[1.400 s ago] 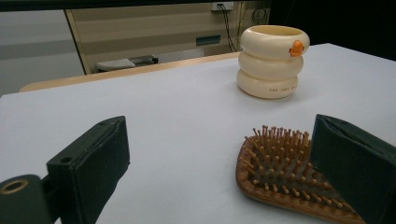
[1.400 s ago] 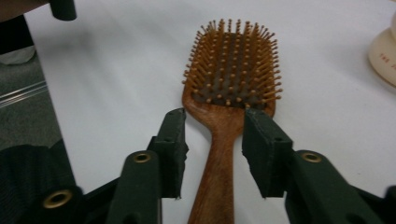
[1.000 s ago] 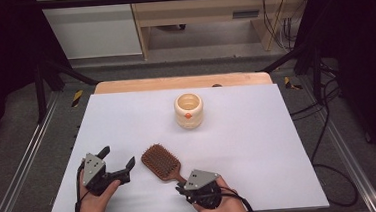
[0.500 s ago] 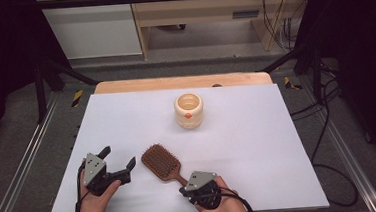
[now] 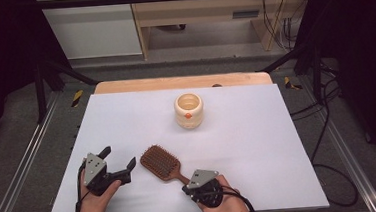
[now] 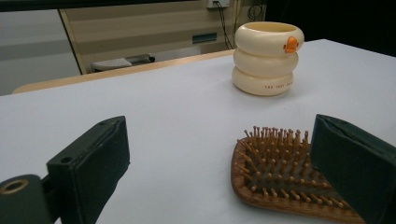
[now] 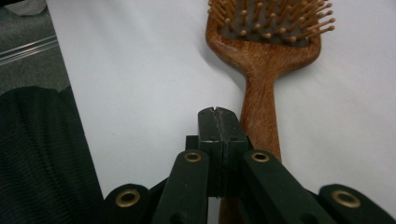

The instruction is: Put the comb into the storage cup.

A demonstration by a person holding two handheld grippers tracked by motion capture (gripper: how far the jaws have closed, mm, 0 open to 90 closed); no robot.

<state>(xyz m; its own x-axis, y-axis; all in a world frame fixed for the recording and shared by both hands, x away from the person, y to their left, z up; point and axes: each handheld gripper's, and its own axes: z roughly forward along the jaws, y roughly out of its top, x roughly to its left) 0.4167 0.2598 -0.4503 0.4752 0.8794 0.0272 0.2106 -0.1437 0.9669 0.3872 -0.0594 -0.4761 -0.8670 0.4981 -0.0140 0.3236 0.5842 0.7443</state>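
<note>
Hidden first: from above, could not see the jaws of the right gripper (image 7: 218,112), covered by its own grey plate and by the hand behind it. Looked along them in the right gripper view instead: pressed together, pad against pad, with nothing between. Found just beside them, on the right and a little lower, the wooden handle of the hairbrush (image 5: 160,163); could not tell whether touched or not. Cut off there at the top edge: most of the bristle head. Cut off at the bottom: the end of the handle, under the links of the gripper. At the left of that view, a dark ribbed fabric (image 7: 42,158), not possible to say of what.

In the left gripper view, hidden behind the right-hand jaw: one corner of the brush head. On the left gripper (image 5: 119,157): jaws wide apart, holding nothing, just beside the brush head and not touching it.

Lay flat on the white table (image 5: 259,146), bristles up, near the front edge, between the two grippers, with the head toward the far left and the handle toward the right gripper.

Farther back, well apart from the brush: a cream cup (image 5: 189,111) of three rings with a small orange mark, upright and open at the top. Inside, seen from above as a pale hollow only, content not possible to make out; from the left gripper view, hidden by the rim.
</note>
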